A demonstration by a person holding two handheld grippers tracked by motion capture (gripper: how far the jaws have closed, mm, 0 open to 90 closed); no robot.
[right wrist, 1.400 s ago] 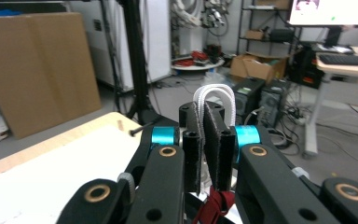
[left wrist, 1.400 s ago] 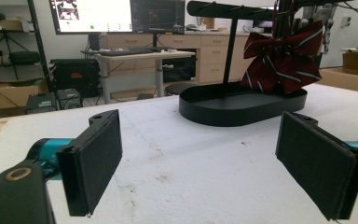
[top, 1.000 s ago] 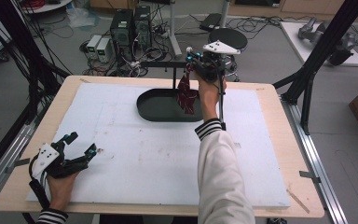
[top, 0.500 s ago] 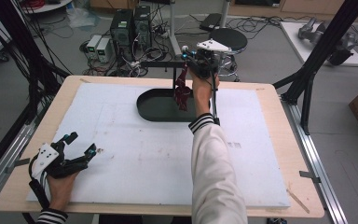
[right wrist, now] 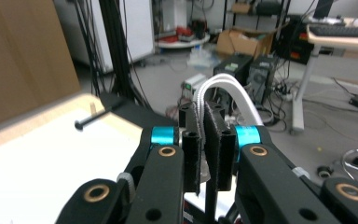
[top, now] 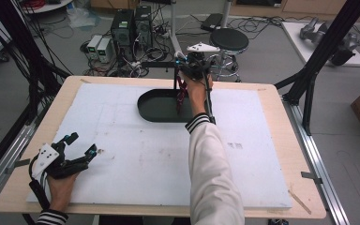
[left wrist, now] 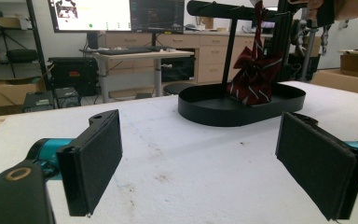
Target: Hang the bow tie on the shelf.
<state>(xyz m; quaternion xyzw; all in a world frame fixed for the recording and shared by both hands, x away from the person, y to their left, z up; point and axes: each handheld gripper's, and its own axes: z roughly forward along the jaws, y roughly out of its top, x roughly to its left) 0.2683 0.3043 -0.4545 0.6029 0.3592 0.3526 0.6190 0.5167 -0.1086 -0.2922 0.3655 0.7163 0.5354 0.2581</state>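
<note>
Nearest, at the near left corner of the white foam board (top: 122, 154), the left gripper (top: 77, 152) rests on the surface with its jaws spread wide and nothing between them; its own view shows the two black pads (left wrist: 95, 161) standing well apart. Farther on, past the middle of the board, sits one black oval tray (top: 157, 105) with a post and crossbar (left wrist: 223, 10) rising from it. One dark red striped necktie (left wrist: 254, 79) hangs from that bar, its lower part bunched in the tray at the right end. Above it the right gripper (top: 183, 70) is at the bar with its jaws pressed together; in the right gripper view a thin gap remains between the pads, and whether cloth is pinched there cannot be told. The tie is likely light, limp and somewhat slippery: it will sag, fold and slide over the bar under its own weight, so the best hold is probably a firm pinch across the flat band close to the bar, not on the loose bunch below. Counted: two grippers, one tray, one tie.
</note>
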